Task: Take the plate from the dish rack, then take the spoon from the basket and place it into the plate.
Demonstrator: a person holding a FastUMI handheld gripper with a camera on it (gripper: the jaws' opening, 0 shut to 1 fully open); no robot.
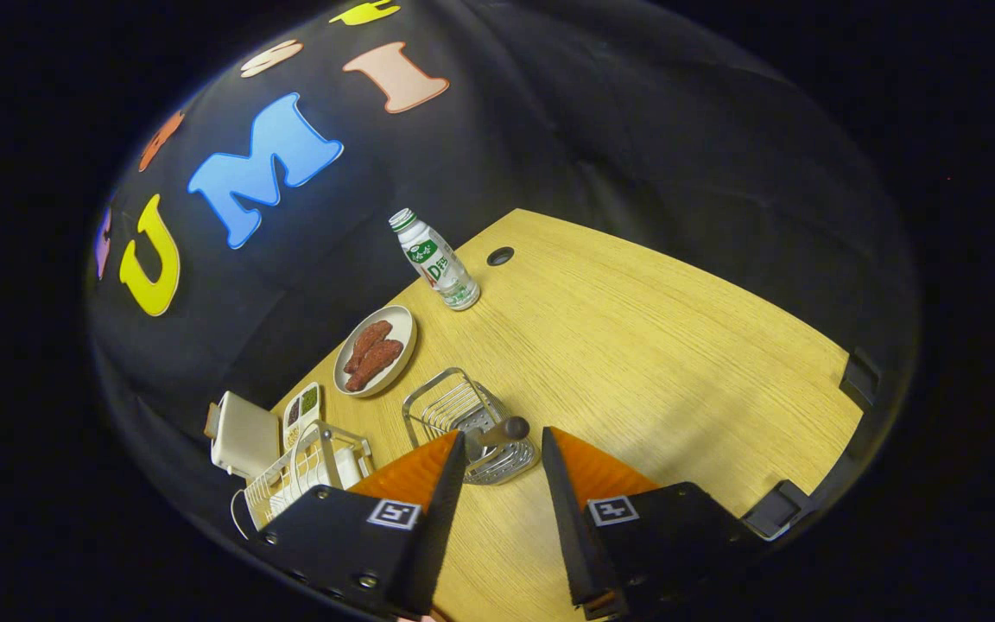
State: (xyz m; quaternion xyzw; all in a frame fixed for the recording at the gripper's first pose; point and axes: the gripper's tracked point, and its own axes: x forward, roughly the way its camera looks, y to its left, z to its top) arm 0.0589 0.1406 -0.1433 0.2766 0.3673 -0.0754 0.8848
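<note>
While the gripper (pixel 502 449) hangs wide open and empty over the silver wire basket (pixel 463 415), the grey-handled spoon (pixel 497 429) lies in it, just ahead of the fingertips.
Risk: a finger could snag the wire and drag the basket. Beside it, the white dish rack (pixel 303 475) sits partly behind the left finger; its plate is hard to make out.

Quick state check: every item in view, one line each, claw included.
claw: open, empty, just short of the basket
wire basket: upright, spoon inside
spoon: in the basket, handle end between the fingertips
dish rack: upright, white item in it
bottle: upright, capped
sausage plate: flat, loaded
</note>
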